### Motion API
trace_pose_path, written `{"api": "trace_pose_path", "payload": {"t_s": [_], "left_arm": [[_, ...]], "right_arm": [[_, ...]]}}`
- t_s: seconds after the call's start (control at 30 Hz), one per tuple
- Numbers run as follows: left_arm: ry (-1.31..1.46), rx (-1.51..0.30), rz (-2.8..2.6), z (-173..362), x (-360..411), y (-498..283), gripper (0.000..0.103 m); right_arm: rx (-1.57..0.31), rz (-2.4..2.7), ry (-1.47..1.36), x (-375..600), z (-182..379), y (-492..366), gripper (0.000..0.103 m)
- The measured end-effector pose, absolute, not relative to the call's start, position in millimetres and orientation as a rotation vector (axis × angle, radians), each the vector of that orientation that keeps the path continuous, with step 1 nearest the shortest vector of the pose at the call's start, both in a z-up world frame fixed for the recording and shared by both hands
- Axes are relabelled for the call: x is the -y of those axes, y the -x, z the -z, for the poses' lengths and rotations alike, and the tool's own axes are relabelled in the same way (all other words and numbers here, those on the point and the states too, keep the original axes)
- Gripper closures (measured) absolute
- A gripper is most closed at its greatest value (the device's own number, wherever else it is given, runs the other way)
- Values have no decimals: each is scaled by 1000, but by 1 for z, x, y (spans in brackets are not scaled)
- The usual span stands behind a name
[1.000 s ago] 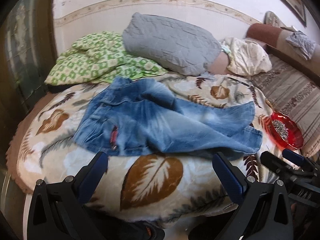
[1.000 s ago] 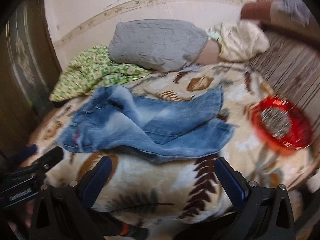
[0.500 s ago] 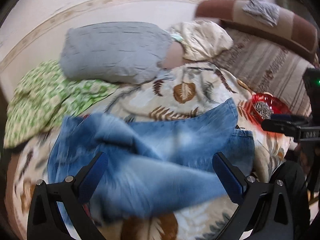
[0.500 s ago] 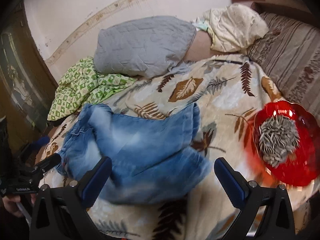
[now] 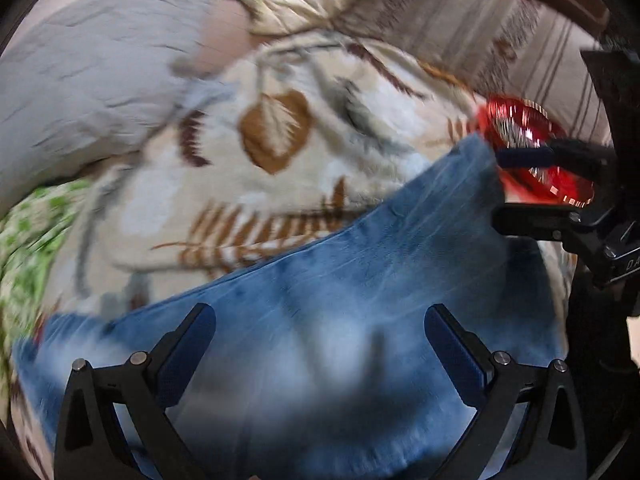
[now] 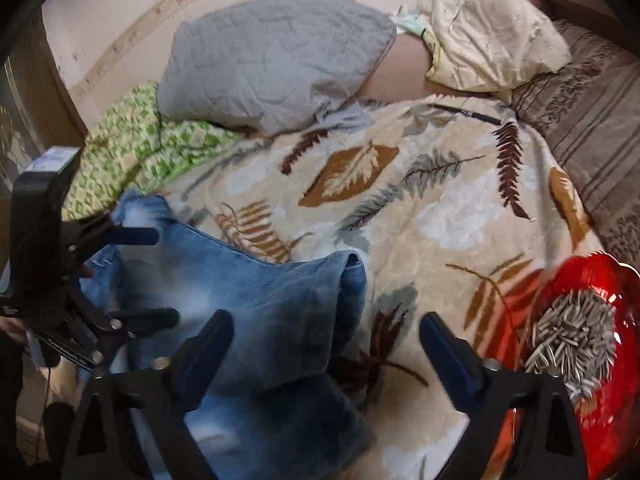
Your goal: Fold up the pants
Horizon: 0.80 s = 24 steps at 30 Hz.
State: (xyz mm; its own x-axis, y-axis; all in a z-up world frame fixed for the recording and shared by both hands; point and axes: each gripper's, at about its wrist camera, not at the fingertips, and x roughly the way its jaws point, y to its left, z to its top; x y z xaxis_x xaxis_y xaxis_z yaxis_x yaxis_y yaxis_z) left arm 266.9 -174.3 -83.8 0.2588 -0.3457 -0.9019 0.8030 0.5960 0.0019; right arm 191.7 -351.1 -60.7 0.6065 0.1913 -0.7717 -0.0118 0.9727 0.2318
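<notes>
Blue jeans (image 6: 256, 304) crumpled on a bed, over a leaf-print blanket (image 6: 440, 208), lying under and ahead of both tools. Left tool (image 5: 320, 344) spread wide above the denim (image 5: 360, 280), pointed steeply down, nothing between its fingers; picture blurred, so contact with the cloth impossible to judge. Same tool (image 6: 144, 276) seen from the right wrist view at the far left, its fingers apart over the jeans' left end. Right tool (image 6: 326, 350) likewise spread, jaws just been closing somewhat but still wide, with the jeans' right edge and bare blanket in the gap and no pad pressing on cloth. From the left wrist view, right tool (image 5: 532, 184) out at the right, just past the jeans' far corner. Red dish (image 6: 580, 360) of seeds just right of the right tool's right finger. Beyond both tools, well apart from the jeans: grey pillow (image 6: 272, 64), green quilt (image 6: 136, 152) to its left, cream cloth (image 6: 492, 36) to its right.
</notes>
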Motion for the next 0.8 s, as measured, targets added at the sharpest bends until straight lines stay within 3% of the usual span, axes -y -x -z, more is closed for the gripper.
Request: {"api": "trace_pose_path", "payload": {"t_s": [0.07,0.13,0.2,0.23,0.27,0.33,0.4,0.7,0.73,0.77,0.8], "left_arm": [[-525,-1087,841,98,181,-278,0],[-489,-1127,839,107,182,-288,0],[-435,-1173,843,113,179,-292,23],[-417,-1215,847,119,178,-294,62],[-445,-1205,808,121,177,-293,84],[-433,-1206,815,119,175,-292,100],[-414,-1210,806,114,172,-290,103],[-389,-953,858,52,183,-272,103],[-370,-894,869,40,180,-272,89],[-368,-853,884,32,178,-272,34],[-392,-818,871,28,179,-273,0]], "right_arm": [[-942,-132,-202,348,70,-202,22],[-968,-159,-202,345,79,-210,33],[-995,-189,-199,341,88,-216,70],[-1005,-198,-196,339,91,-217,72],[-1004,-200,-181,337,93,-217,78],[-1000,-207,-154,332,93,-217,82],[-988,-206,-139,331,89,-214,83],[-810,-234,-95,335,7,-212,85],[-799,-225,-87,337,1,-214,85],[-793,-218,-85,341,-4,-215,85],[-788,-216,-90,344,-7,-216,85]]}}
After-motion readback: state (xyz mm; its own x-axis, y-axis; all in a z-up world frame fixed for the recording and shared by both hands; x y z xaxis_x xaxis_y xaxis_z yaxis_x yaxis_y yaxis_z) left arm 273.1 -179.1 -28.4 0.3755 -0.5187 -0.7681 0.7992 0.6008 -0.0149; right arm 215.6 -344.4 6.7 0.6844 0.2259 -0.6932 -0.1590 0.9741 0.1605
